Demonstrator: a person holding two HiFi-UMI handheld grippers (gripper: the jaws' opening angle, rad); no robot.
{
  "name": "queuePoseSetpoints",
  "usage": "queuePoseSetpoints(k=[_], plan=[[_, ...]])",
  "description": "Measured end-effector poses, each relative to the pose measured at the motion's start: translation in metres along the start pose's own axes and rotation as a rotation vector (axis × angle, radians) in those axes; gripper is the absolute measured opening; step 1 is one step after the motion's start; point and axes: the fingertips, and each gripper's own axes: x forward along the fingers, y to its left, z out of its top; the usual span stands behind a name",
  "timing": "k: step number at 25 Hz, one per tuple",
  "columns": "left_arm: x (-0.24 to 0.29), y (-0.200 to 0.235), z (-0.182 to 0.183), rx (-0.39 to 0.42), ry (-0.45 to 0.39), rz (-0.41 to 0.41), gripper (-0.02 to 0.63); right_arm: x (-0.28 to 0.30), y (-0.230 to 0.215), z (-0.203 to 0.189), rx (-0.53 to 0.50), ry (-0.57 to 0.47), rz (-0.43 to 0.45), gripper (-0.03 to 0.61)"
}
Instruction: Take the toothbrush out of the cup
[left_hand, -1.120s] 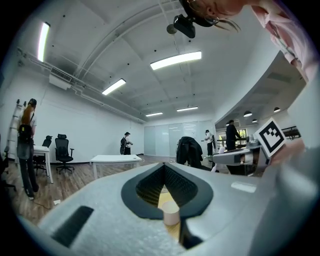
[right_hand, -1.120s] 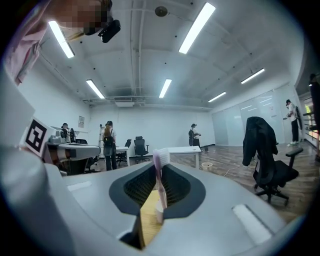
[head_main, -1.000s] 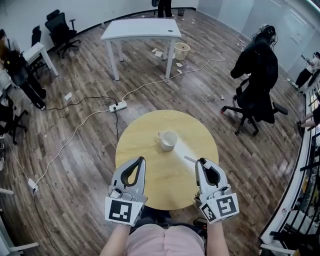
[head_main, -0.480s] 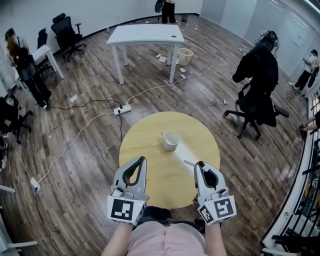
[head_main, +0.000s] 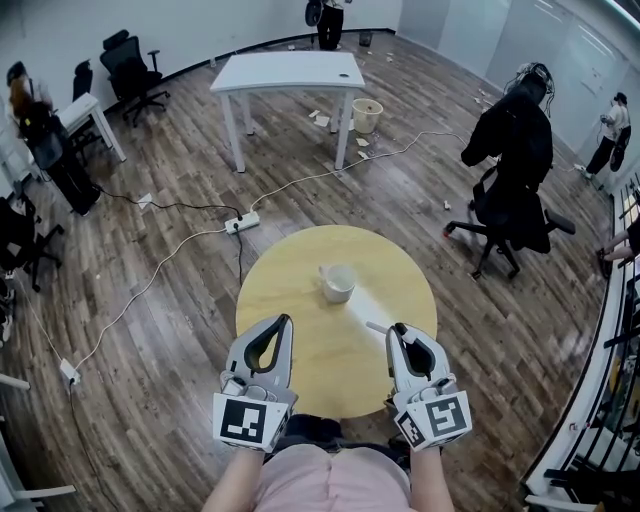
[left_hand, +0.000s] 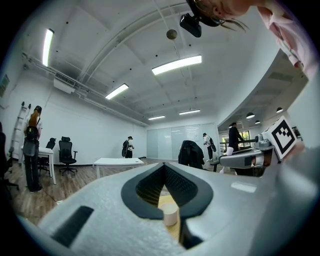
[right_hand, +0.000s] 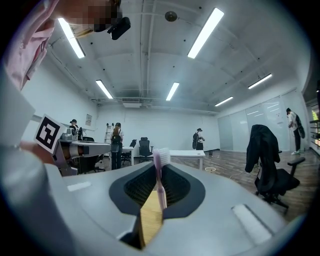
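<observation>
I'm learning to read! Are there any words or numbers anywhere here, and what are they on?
No words or numbers can be read here.
Left marker and right marker: black-and-white square patterns, no letters.
Wall sign: too small to read.
Cup and toothbrush: no print shows.

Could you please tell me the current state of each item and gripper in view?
Toothbrush: clamped in the right gripper, out of the cup.
Cup: upright on the round table, nothing standing in it.
Left gripper: shut, empty.
Right gripper: shut on the toothbrush.
</observation>
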Motion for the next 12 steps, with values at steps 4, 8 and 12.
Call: queuePoseSetpoints(k=[4,8,12], plan=[[0.0007,-0.0016,-0.0005,-0.001,-0.002,-0.007,-0.003,-0.0006,0.0008,-0.0008,-0.004,0.0,-0.001,0.036],[0.0026,-0.0008,-0.0002,0.0,-0.001,-0.008,-0.003,0.0002,-0.0002,0.0001,-0.007,0.002,-0.004,0.035],[0.0039,-0.0006,0.0018,-0.004,-0.001,-0.009,-0.003,0.0007,-0.0017,0.0023,-0.005,0.003,-0.007,0.035]])
